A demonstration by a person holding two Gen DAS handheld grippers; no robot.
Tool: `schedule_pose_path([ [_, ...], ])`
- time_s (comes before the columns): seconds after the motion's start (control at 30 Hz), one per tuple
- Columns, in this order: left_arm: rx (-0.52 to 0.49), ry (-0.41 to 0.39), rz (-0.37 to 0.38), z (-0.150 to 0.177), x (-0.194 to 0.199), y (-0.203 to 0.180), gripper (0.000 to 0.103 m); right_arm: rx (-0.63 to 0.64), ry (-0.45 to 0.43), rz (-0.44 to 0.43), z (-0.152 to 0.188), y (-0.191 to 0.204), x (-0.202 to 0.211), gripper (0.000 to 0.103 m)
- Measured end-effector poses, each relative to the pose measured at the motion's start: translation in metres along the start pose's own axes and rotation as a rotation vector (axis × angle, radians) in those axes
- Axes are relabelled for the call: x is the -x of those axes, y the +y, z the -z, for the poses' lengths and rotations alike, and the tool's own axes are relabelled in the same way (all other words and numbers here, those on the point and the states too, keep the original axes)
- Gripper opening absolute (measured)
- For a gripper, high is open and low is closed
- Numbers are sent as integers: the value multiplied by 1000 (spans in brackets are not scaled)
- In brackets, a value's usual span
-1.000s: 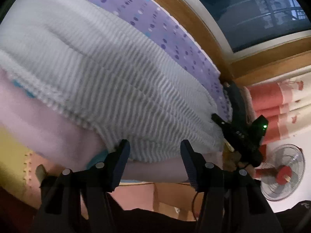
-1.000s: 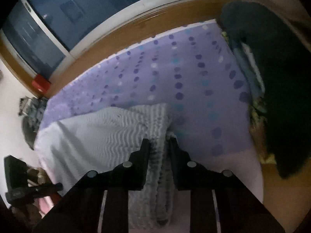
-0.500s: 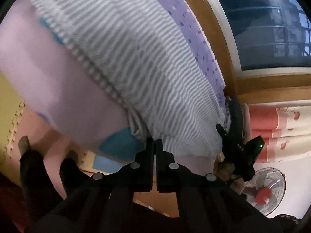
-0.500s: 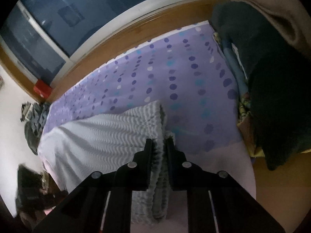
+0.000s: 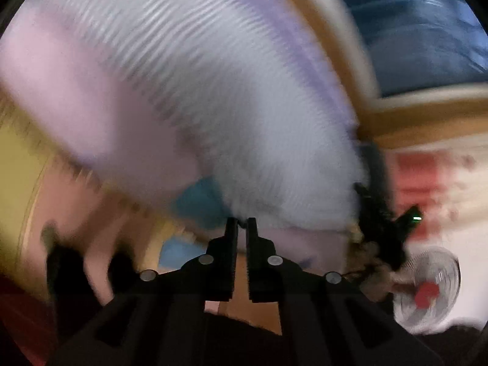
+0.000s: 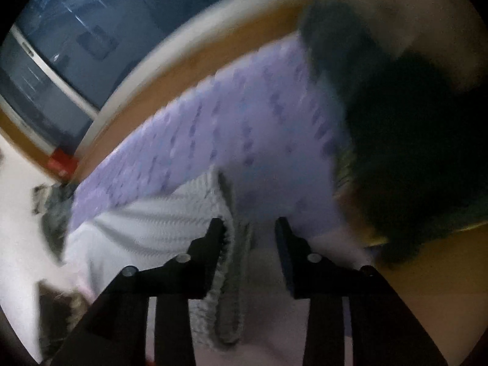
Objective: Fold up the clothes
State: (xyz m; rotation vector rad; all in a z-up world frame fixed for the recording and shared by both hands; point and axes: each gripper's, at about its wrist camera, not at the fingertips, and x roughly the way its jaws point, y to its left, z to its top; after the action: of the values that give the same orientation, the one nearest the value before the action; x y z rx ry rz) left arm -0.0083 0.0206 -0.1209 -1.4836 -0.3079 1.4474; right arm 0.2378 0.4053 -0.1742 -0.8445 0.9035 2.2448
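Note:
A grey-and-white striped knit garment (image 5: 231,97) lies spread on a purple dotted bedsheet (image 6: 262,116). My left gripper (image 5: 242,224) is shut on the garment's near hem, with a bit of fabric pinched at its tips. My right gripper (image 6: 248,228) stands open over the garment's (image 6: 158,225) folded corner, whose thick edge lies between and below its fingers. In the left wrist view the right gripper (image 5: 384,222) shows at the far end of the garment, with a green light on it. Both views are blurred by motion.
A dark pile of clothes (image 6: 411,152) sits on the bed to the right. A wooden window frame (image 6: 189,61) runs behind the bed, with a red box (image 6: 61,161) on its sill. A fan (image 5: 427,289) stands on the floor beyond the bed's edge.
My left gripper went from open to shut on the garment's hem. My right gripper, shut on the folded corner before, has opened and let it go. Both cameras are now moving.

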Motion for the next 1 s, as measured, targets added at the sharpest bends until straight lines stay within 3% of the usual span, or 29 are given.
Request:
schedule_pose_path([
  [0.07,-118,-111,88,-1,27,-20,34,107,-99,82,9,18,16,40],
  [0.13,-161,-178,104,-8,46,-23,37,214,-199,163,18,37,31,40],
  [0.2,-149,-192,81,-21,51,-15,39,313,-263,214,24,57,39,40],
  [0.33,-137,-159,16,-56,29,4,40,405,-181,143,20,95,9,40],
  [0.43,-150,-25,-8,-82,-12,11,40,380,-94,114,10,107,-18,40],
  [0.53,-159,66,21,-86,-28,17,39,350,69,120,6,101,-55,42],
  [0.6,-167,107,50,-86,-30,23,39,354,48,132,7,95,-67,45],
  [0.67,-209,120,75,-98,-8,30,39,358,13,153,8,95,-72,45],
  [0.8,-291,137,122,-122,38,47,39,147,9,266,0,93,-77,42],
  [0.87,-302,36,114,-157,84,71,39,-75,-23,333,-3,86,-74,33],
  [0.97,-243,-70,11,-212,138,125,40,-374,-107,518,4,101,-60,34],
  [1.0,-222,-85,-55,-227,150,147,40,-355,-141,564,4,123,-57,36],
])
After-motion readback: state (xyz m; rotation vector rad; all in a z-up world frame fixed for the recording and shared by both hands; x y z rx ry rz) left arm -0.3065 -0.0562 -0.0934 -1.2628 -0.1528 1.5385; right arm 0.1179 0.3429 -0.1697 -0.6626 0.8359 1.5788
